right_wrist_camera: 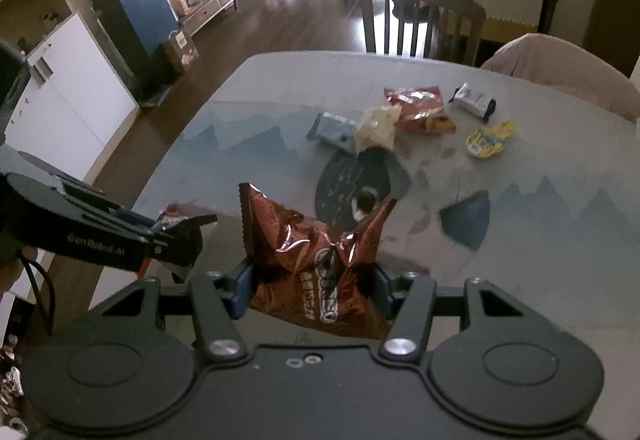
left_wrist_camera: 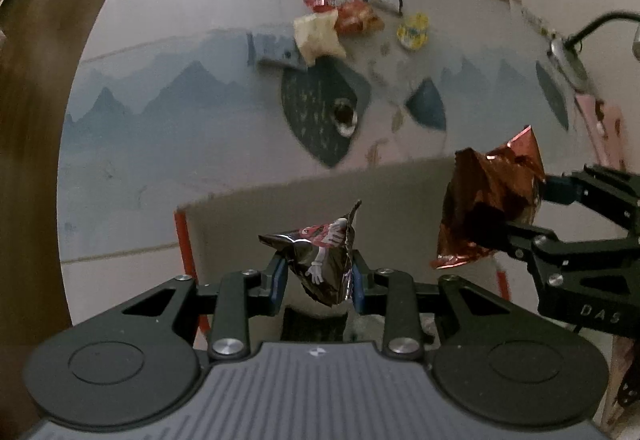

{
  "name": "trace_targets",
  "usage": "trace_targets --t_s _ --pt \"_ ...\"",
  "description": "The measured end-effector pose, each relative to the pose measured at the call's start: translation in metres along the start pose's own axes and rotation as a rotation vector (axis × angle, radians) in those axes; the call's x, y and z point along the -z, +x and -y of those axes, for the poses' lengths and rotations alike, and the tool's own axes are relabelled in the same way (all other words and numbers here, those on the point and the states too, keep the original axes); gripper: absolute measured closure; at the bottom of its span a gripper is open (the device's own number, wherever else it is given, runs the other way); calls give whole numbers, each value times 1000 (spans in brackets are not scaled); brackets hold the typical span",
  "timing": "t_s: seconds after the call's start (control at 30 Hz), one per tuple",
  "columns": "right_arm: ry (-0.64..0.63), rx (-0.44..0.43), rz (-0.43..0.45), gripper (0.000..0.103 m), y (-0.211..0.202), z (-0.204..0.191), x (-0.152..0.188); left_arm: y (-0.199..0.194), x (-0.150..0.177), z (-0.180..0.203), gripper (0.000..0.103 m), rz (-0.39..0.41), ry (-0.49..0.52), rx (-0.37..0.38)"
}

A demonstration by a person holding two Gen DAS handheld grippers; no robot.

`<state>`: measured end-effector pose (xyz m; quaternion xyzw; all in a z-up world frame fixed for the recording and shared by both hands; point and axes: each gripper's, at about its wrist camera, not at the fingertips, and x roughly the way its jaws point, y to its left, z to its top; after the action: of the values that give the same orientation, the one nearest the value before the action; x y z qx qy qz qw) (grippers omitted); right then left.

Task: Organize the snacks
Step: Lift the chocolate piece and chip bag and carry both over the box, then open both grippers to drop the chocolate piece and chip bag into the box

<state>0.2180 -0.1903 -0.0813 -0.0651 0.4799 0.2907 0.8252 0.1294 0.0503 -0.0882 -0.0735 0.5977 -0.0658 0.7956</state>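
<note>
My left gripper [left_wrist_camera: 320, 280] is shut on a small dark candy packet [left_wrist_camera: 324, 260] with a cartoon figure, held above a cardboard box [left_wrist_camera: 240, 224] with an orange edge. My right gripper [right_wrist_camera: 314, 290] is shut on a crumpled reddish-brown snack bag [right_wrist_camera: 316, 260]. In the left wrist view that brown bag [left_wrist_camera: 484, 199] hangs at the right in the right gripper [left_wrist_camera: 516, 207]. The left gripper [right_wrist_camera: 188, 228] shows at the left of the right wrist view. Further back on the table [right_wrist_camera: 540, 260] lie several snacks: a red bag [right_wrist_camera: 416, 99], a pale bag [right_wrist_camera: 376, 127], a yellow packet [right_wrist_camera: 490, 139] and a white-and-black wrapper [right_wrist_camera: 474, 99].
A grey-blue pack [right_wrist_camera: 332, 129] lies beside the pale bag. The table mat shows mountains and a dark fish pattern [right_wrist_camera: 356, 183]. A dark wooden chair [right_wrist_camera: 416, 15] and a pink-covered chair [right_wrist_camera: 560, 67] stand at the far side. A lamp base [left_wrist_camera: 568, 59] sits at the right edge.
</note>
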Motion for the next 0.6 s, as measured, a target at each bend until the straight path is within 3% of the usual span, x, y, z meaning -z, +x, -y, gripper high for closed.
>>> trace_targets --t_s 0.2,0.6 --pt "-2 -8 -42 46 17 -11 25 23 25 0 72 -49 33 -33" --pt "-47 15 -176 46 60 -21 69 63 40 7 72 -133 85 -81"
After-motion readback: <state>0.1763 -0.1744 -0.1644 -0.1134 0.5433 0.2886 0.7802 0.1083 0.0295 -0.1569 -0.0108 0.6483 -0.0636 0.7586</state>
